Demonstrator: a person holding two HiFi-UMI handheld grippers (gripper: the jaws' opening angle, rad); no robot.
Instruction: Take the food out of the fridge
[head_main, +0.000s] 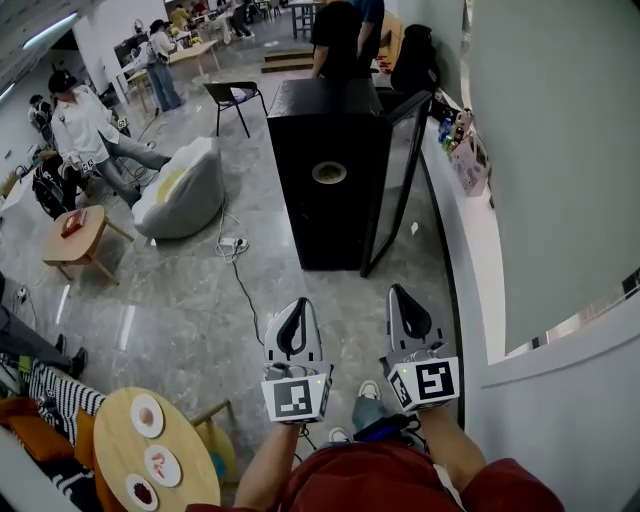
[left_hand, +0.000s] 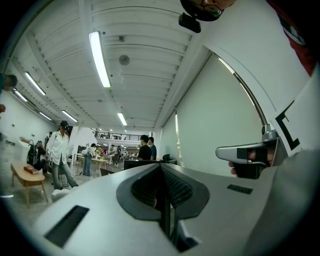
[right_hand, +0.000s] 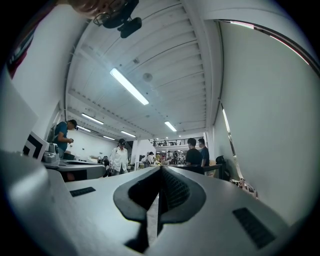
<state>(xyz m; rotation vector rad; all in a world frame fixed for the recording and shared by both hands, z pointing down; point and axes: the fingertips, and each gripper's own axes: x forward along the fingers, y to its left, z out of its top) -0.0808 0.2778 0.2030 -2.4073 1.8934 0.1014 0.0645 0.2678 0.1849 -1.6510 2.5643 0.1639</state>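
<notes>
The tall black fridge stands on the glossy grey floor, ahead of both grippers and well apart from them. Its dark glass door is swung open on the right side, filling most of the gap to the long white ledge that runs along the right wall. The fridge's inside is hidden from here, so no food shows. A round ring-shaped thing lies on its top. Bare floor stretches between the fridge and the grippers, except for a white power strip by the near left corner.

The left gripper and the right gripper point at the fridge side by side, each with its jaws pressed together on nothing. A grey beanbag sits further left, and a round wooden table with white plates is by the person's left.
</notes>
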